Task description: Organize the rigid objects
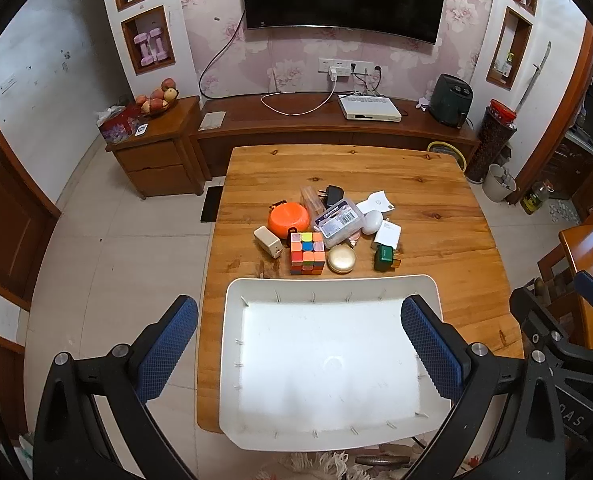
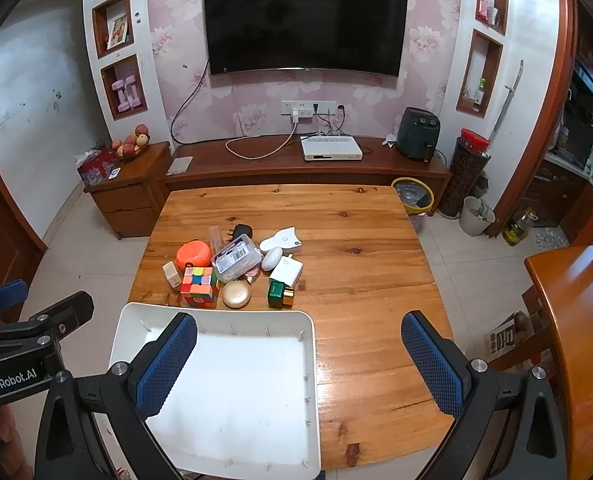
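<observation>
A white tray [image 1: 232, 344] sits empty at the near edge of the wooden table [image 1: 416, 184]; it also shows in the right wrist view [image 2: 312, 400]. Just beyond it lies a cluster: a colour cube [image 1: 306, 253], a gold round case [image 1: 341, 258], a green box [image 1: 384, 257], an orange round case [image 1: 288, 219], a clear plastic box [image 1: 339, 221], a beige block [image 1: 268, 242], a white egg-shaped thing [image 1: 373, 222] and a black plug [image 1: 333, 195]. My left gripper [image 1: 299, 340] is open above the tray. My right gripper [image 2: 299, 364] is open above the tray's right side.
A TV bench [image 1: 336, 124] with a white set-top box [image 1: 369, 108] stands behind the table. A low cabinet [image 1: 156, 152] with fruit is at the left. A second wooden table [image 2: 568, 320] is at the right, and a bin [image 2: 413, 196] sits past the far corner.
</observation>
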`<action>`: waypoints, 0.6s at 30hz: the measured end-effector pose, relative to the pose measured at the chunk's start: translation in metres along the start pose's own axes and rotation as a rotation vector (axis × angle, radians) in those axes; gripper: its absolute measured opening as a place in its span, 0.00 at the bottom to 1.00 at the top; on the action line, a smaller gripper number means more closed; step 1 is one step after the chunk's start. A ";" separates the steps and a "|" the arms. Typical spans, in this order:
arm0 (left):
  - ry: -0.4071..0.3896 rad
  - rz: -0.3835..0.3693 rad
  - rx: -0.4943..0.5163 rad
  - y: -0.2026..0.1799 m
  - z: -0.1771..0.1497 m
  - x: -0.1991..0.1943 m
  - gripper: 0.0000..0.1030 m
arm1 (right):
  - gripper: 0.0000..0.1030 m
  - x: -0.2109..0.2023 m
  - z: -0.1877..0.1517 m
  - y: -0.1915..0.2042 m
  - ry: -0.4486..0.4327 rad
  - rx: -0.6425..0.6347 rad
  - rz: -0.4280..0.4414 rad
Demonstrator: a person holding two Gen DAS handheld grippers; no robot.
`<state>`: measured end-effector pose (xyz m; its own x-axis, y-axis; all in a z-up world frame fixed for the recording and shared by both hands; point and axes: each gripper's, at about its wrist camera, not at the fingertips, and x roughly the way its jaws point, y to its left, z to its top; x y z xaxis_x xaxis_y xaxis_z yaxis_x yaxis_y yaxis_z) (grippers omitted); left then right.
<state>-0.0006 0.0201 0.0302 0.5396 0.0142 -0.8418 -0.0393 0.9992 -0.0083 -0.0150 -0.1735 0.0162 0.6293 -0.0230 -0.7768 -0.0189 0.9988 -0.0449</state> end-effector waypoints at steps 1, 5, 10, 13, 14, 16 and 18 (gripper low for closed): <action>0.001 -0.002 0.002 0.002 0.003 0.001 0.99 | 0.99 0.001 0.002 0.001 -0.001 0.003 -0.004; 0.006 -0.011 0.012 0.008 0.014 0.009 0.99 | 0.99 0.006 0.006 0.006 0.002 0.013 -0.016; 0.006 -0.029 0.027 0.011 0.021 0.018 0.99 | 0.94 0.009 0.013 0.014 -0.004 0.025 -0.033; 0.002 -0.040 0.037 0.013 0.026 0.022 0.99 | 0.94 0.012 0.016 0.016 -0.005 0.032 -0.049; 0.001 -0.045 0.039 0.015 0.028 0.024 0.99 | 0.94 0.012 0.017 0.017 -0.004 0.035 -0.055; 0.000 -0.052 0.042 0.015 0.028 0.027 0.99 | 0.94 0.014 0.018 0.019 -0.002 0.038 -0.066; 0.001 -0.060 0.044 0.016 0.030 0.030 0.99 | 0.94 0.015 0.019 0.019 0.000 0.043 -0.075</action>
<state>0.0403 0.0379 0.0211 0.5386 -0.0461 -0.8413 0.0303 0.9989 -0.0354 0.0089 -0.1542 0.0157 0.6277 -0.0980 -0.7723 0.0615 0.9952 -0.0763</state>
